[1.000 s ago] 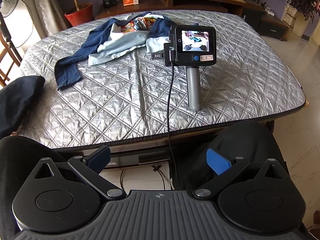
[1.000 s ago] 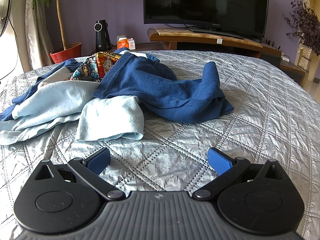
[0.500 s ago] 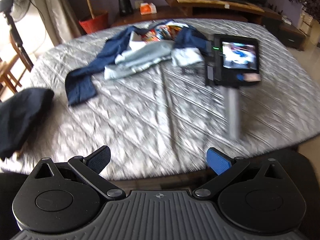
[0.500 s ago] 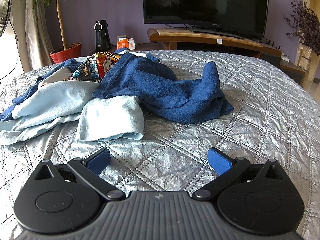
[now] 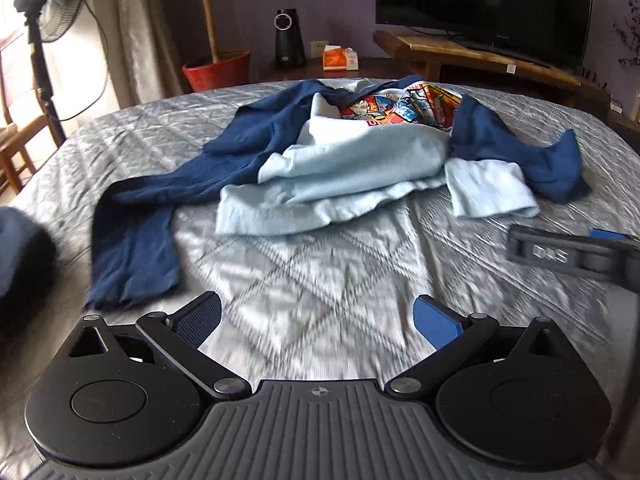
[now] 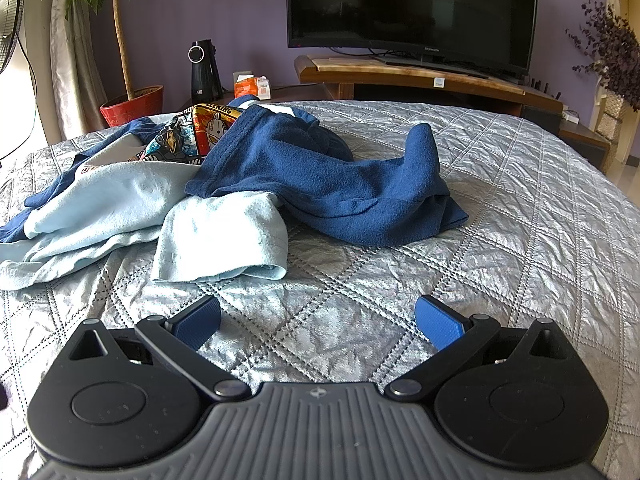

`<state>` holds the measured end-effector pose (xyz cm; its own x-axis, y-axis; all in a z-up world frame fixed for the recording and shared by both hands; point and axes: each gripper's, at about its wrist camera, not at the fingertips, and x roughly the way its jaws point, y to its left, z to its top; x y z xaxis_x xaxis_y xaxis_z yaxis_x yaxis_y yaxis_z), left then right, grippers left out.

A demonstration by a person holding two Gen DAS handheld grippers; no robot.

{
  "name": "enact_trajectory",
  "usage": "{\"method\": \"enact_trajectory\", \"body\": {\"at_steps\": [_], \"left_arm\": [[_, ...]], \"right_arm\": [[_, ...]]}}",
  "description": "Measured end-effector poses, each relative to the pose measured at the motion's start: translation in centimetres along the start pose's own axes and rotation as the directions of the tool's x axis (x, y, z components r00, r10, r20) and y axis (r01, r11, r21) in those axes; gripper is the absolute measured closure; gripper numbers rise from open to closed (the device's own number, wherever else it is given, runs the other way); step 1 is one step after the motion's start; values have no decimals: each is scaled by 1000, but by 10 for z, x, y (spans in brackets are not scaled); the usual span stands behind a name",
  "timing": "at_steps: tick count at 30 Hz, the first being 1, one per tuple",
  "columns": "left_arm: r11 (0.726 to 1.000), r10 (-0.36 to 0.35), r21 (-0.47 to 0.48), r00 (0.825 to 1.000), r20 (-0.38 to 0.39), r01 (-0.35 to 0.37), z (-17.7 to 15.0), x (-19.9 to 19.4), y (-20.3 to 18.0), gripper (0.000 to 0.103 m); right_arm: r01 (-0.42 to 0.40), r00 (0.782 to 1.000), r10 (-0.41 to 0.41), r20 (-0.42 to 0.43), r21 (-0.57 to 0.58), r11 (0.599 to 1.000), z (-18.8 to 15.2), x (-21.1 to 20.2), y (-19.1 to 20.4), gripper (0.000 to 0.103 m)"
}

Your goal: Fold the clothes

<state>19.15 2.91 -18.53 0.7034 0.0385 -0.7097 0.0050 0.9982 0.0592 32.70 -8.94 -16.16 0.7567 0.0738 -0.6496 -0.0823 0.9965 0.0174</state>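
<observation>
A crumpled pile of clothes lies on the silver quilted cover. It holds a light blue shirt with a cartoon print and a dark blue fleece garment. One dark blue leg trails toward the near left. My left gripper hovers open over the bare cover, short of the pile. My right gripper is open and low on the cover, just in front of the light blue sleeve. Its body shows at the right edge of the left wrist view. Neither holds anything.
Behind the covered surface stand a TV on a wooden stand, a black appliance, an orange box and a plant in a red pot. A fan and a dark bundle are at the left.
My left gripper has swept forward and up over the cover toward the clothes, with motion blur. The right gripper's body now sits at the right edge of its view. The right gripper has not moved.
</observation>
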Motion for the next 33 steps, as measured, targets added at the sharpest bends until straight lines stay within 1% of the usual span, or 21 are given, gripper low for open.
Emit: {"method": "enact_trajectory", "body": {"at_steps": [2,5,10,12,18,20,22,23,24,27,28,30,33], "left_arm": [[1000,-3,-13,1000,-5,3,1,13,3,0],[997,2,-73,1000,-6,-2,-2,27,8,0],[996,15,-91,996,88,-7,-2,38,9,0],[996,20,-91,996,89,-12,0,39,9,0],[995,95,-37,990,107,-91,-1,33,-3,0],[996,84,-47,991,101,-80,-2,34,-1,0],[995,32,-102,996,85,-23,-2,38,11,1],[993,12,-120,996,93,-1,-3,37,15,1],[992,6,-126,995,98,6,-3,36,17,1],[996,43,-84,995,86,-36,-2,38,7,0],[996,45,-82,995,87,-37,-2,38,7,0],[995,26,-102,996,87,-17,-2,38,12,0],[995,33,-96,996,85,-25,-2,38,11,0]], "right_arm": [[0,1000,0,0,0,1000,0,0,0,0],[0,1000,0,0,0,1000,0,0,0,0],[0,1000,0,0,0,1000,0,0,0,0],[0,1000,0,0,0,1000,0,0,0,0],[0,1000,0,0,0,1000,0,0,0,0],[0,1000,0,0,0,1000,0,0,0,0],[0,1000,0,0,0,1000,0,0,0,0],[0,1000,0,0,0,1000,0,0,0,0],[0,1000,0,0,0,1000,0,0,-1,0],[0,1000,0,0,0,1000,0,0,-1,0],[0,1000,0,0,0,1000,0,0,-1,0],[0,1000,0,0,0,1000,0,0,-1,0],[0,1000,0,0,0,1000,0,0,-1,0]]}}
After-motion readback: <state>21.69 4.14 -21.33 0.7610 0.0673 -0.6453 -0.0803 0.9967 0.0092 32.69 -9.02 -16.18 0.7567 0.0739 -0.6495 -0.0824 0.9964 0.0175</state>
